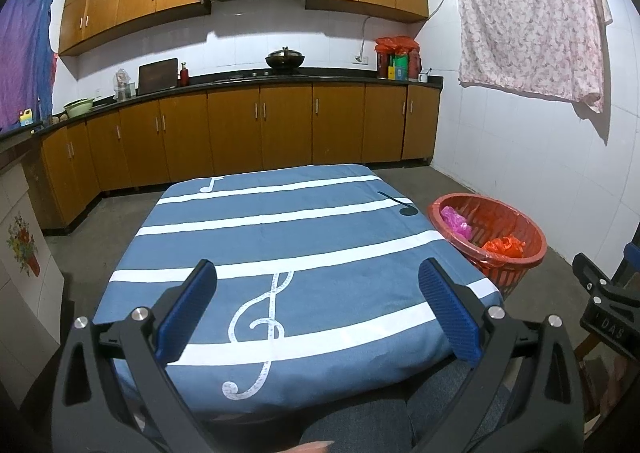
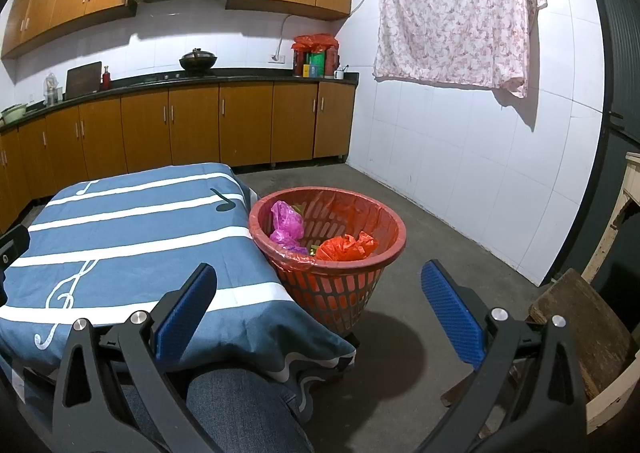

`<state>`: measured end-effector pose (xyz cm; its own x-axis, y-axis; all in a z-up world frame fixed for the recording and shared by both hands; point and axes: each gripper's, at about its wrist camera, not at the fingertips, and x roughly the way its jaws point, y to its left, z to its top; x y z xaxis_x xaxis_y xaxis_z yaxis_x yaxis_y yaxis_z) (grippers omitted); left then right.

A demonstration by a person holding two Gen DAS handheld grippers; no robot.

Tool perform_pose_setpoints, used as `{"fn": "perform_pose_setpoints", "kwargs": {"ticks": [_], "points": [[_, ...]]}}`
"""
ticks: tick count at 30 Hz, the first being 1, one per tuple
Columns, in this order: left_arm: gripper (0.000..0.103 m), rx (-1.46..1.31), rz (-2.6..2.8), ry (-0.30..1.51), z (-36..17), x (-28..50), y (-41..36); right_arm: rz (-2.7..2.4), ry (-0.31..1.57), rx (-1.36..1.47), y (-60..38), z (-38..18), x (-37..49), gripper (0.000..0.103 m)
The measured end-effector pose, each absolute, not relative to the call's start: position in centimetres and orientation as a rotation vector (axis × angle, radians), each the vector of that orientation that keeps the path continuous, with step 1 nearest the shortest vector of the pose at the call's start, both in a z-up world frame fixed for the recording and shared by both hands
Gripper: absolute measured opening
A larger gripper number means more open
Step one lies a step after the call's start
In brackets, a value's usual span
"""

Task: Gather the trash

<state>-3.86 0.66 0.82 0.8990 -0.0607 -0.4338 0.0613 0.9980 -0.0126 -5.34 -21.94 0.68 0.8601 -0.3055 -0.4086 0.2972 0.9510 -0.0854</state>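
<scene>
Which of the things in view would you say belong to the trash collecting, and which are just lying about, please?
Belong to the job:
- red basket
- pink bag inside it
- orange bag inside it
- left tongs, open
- right tongs, open

Just lying about:
- table cloth with music notes
- wok
- floral sheet on the wall
- wooden stool

Table (image 1: pixel 304 253) in middle, near. Basket (image 2: pixel 332 285) on floor, just right of table. Bags (image 2: pixel 346 247) inside basket. Cupboards (image 1: pixel 260 129) far behind. Cloth (image 2: pixel 452 9) hangs on right wall.
</scene>
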Motion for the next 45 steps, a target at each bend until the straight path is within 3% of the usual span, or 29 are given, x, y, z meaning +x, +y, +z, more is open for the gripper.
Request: {"fn": "perform_pose_setpoints", "kwargs": {"ticks": [45], "points": [[0.099, -0.002, -0.056, 0.460, -0.11, -3.67, 1.06, -0.314, 0.436, -0.020, -22.10, 0.85, -5.26, 0.101]]}}
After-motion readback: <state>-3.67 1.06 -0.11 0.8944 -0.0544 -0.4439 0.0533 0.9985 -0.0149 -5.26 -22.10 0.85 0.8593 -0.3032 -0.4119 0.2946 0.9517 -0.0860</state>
